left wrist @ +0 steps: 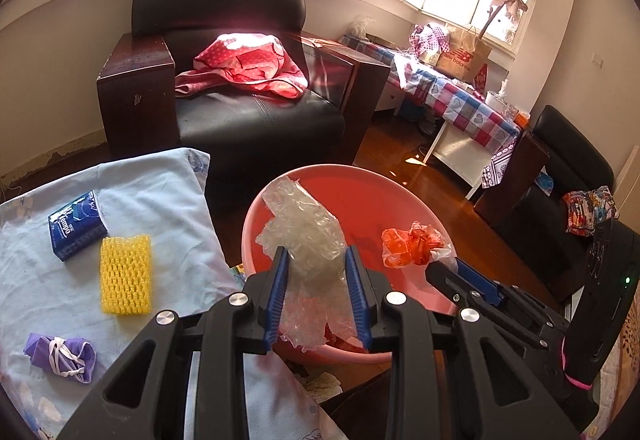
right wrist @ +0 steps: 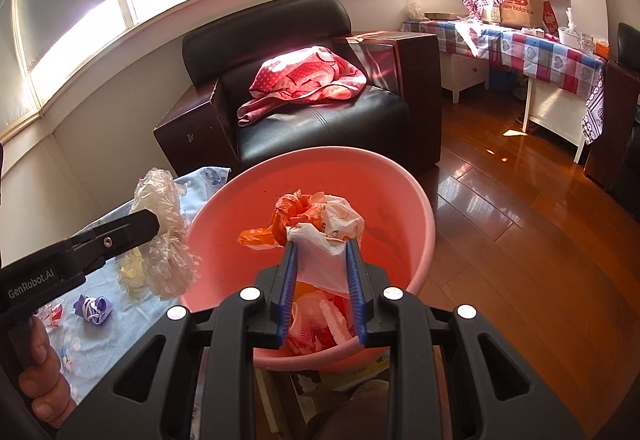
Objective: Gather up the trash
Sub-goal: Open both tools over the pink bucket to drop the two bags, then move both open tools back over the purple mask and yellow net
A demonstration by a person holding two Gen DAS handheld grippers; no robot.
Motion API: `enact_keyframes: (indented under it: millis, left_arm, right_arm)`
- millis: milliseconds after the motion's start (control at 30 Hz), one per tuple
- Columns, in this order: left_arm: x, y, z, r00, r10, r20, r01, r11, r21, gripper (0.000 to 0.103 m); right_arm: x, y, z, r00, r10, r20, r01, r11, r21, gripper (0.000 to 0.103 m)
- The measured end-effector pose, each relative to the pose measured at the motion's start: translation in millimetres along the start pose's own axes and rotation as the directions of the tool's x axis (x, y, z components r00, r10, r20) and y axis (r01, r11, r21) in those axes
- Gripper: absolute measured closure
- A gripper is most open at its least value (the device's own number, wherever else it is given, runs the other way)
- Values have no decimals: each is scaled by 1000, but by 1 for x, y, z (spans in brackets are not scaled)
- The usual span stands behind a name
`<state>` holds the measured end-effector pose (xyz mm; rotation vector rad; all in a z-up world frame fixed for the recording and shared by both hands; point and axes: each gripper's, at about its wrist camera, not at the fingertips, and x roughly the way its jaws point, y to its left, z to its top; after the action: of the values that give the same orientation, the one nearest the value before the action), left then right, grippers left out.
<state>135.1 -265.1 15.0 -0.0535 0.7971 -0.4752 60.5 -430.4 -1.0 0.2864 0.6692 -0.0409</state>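
**Two grippers holding trash over a pink basin**

The clear crumpled plastic wrap (left wrist: 304, 236) is pinched between the blue pads of the left gripper (left wrist: 316, 260), whose jaws are pressed onto it; it hangs over the near-left rim of the pink basin (left wrist: 360, 192). The orange-and-white plastic bag (right wrist: 316, 224) is pinched in the jaws of the right gripper (right wrist: 321, 246), above the middle of the basin, where more orange and white scraps lie on the bottom. Both grippers tilt downward toward the basin, side by side, the left one carried by a hand (right wrist: 44, 380) wrapped around its handle. Left of the basin, on the light blue cloth (left wrist: 160, 200), lie a yellow foam net (left wrist: 126, 274), a blue tissue pack (left wrist: 76, 226) and a purple face mask (left wrist: 60, 358), near the cloth's near edge.
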Motion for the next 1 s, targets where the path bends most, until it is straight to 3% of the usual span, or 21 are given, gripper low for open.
enact_keyframes:
  millis: [233,433,1000]
  left_arm:
    - [11,0,-5,999,-19,-31,18,1000,-11,70]
    - [7,1,-6,999,-48,-25,48,999,-24,52]
    - [-4,5,-16,997,-60,-37,59,998,-30,52]
  right_arm:
    - [6,-5,0,1000,6,-13,-6,1000,27,78]
    - [9,-7,-2,1000,2,-24,-1,999,42,78]
    - [16,-9,-4,998,-5,-59,10,997,79,72]
